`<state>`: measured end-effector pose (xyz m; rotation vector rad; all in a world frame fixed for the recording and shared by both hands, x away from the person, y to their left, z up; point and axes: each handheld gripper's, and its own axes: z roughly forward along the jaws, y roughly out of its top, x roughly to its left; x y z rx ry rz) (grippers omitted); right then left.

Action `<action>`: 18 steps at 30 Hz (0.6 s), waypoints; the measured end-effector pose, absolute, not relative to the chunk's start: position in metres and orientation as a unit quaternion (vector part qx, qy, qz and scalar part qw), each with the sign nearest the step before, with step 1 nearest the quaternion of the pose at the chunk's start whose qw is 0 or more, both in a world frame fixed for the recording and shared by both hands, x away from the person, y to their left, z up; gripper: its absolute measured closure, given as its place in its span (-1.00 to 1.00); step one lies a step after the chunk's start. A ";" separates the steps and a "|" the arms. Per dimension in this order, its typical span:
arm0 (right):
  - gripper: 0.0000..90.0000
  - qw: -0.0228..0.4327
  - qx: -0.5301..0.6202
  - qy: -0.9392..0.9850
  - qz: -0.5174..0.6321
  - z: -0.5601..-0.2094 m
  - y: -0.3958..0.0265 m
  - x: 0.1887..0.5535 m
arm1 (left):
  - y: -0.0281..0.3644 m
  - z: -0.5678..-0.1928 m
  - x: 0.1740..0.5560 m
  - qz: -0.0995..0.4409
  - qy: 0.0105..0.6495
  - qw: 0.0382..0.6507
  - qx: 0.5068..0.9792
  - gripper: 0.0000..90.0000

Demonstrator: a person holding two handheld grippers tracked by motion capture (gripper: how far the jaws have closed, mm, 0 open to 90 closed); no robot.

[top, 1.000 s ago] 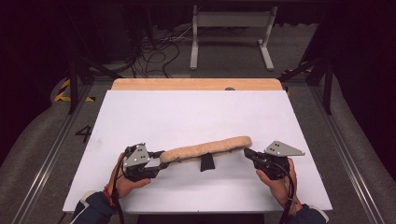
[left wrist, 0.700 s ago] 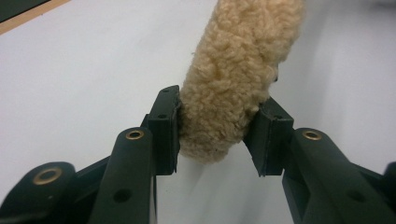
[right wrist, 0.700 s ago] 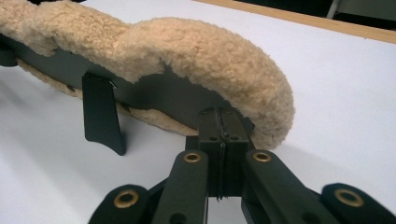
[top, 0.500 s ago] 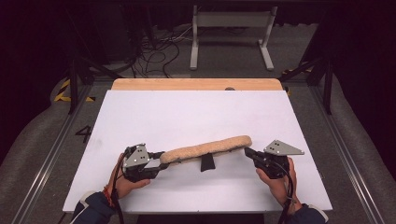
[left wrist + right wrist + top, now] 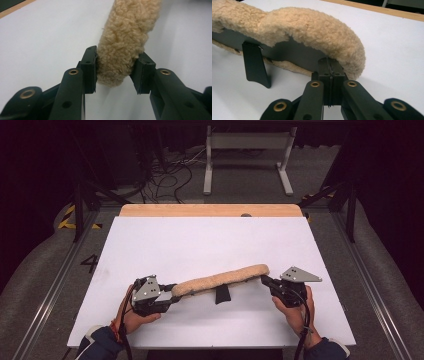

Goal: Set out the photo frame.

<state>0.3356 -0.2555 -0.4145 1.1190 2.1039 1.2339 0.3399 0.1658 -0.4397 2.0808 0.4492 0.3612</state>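
Observation:
A long tan fleece cover (image 5: 220,280) with a dark inner lining stretches across the near part of the white tabletop (image 5: 200,240) between my two grippers. My left gripper (image 5: 175,295) is shut on its left end; in the left gripper view the pads squeeze the fleece cover (image 5: 127,30) from both sides of the left gripper (image 5: 116,67). My right gripper (image 5: 265,281) has its jaws pressed together at the right end. In the right gripper view the right gripper (image 5: 329,62) pinches the thin edge of the lining under the fleece cover (image 5: 312,27). A black strap tab (image 5: 222,295) hangs from the middle, and the black strap tab (image 5: 255,65) reaches the table.
A wooden strip (image 5: 210,210) runs along the table's far edge. Beyond it are cables (image 5: 165,175) on the floor and a white metal stand (image 5: 247,155). Metal rails (image 5: 50,290) flank the table on both sides.

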 end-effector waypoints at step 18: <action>1.00 0.229 0.415 0.757 0.449 -0.412 -0.254 0.350 | 0.157 -0.439 0.327 0.161 0.166 0.459 0.858 0.39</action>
